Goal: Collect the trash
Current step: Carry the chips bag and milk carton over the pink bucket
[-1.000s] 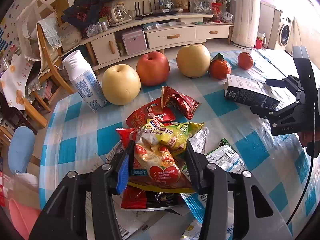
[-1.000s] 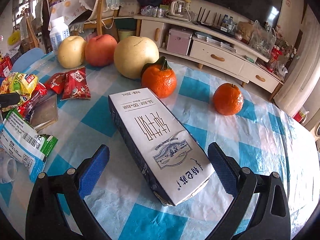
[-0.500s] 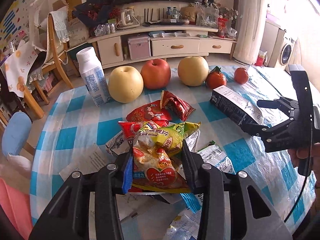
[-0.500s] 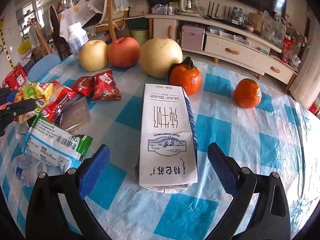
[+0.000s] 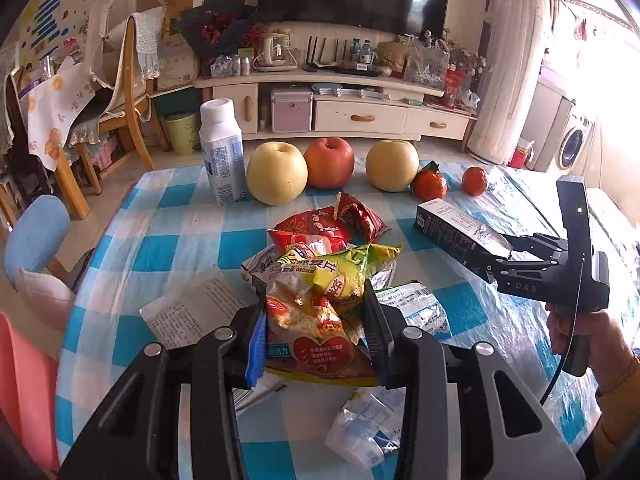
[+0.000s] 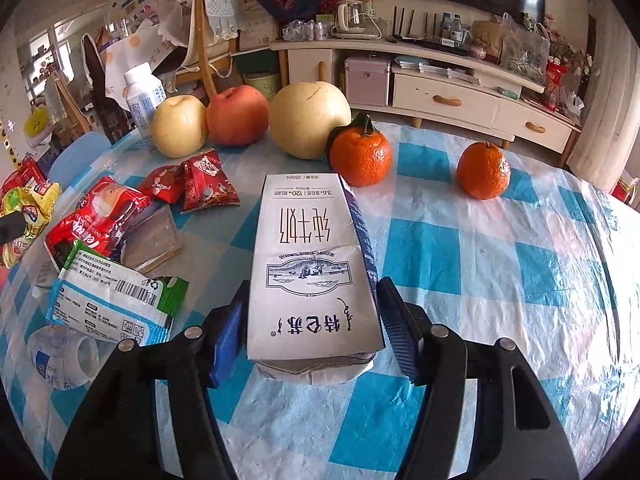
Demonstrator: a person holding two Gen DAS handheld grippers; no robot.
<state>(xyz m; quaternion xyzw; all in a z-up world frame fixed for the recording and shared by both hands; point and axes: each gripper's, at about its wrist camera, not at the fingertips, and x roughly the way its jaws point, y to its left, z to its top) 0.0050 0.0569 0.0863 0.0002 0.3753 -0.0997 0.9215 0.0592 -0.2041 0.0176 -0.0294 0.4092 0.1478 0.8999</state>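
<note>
Item 1. Left gripper (image 5: 316,332): we find it closed on a bunch of wrappers (image 5: 320,304), yellow and red, at lower centre of the left view, raised a little above the table (image 5: 168,216).

Item 2. Right gripper (image 6: 314,334): its jaws flank the near end of the carton (image 6: 312,264). The left pad looks to touch the side; a sliver of gap shows at the right pad. We cannot tell whether the grip is firm.

Item 3. Carton: lies flat at centre of the right view. Long axis runs from the gripper toward the top of the frame, far end pointing at the leafed orange (image 6: 360,156). Its crumpled base faces the camera.

Item 4. Loose trash: red packets (image 6: 196,184) at left centre, a blue-white pouch (image 6: 108,300) lower left, a clear bottle (image 6: 64,356) at the left edge, a paper sheet (image 5: 192,312) left of centre in the left view.

Item 5. Progress, our judgement: partway. One bundle in hand, the carton about to be taken, the loose pieces left. No bin on the table.
</note>
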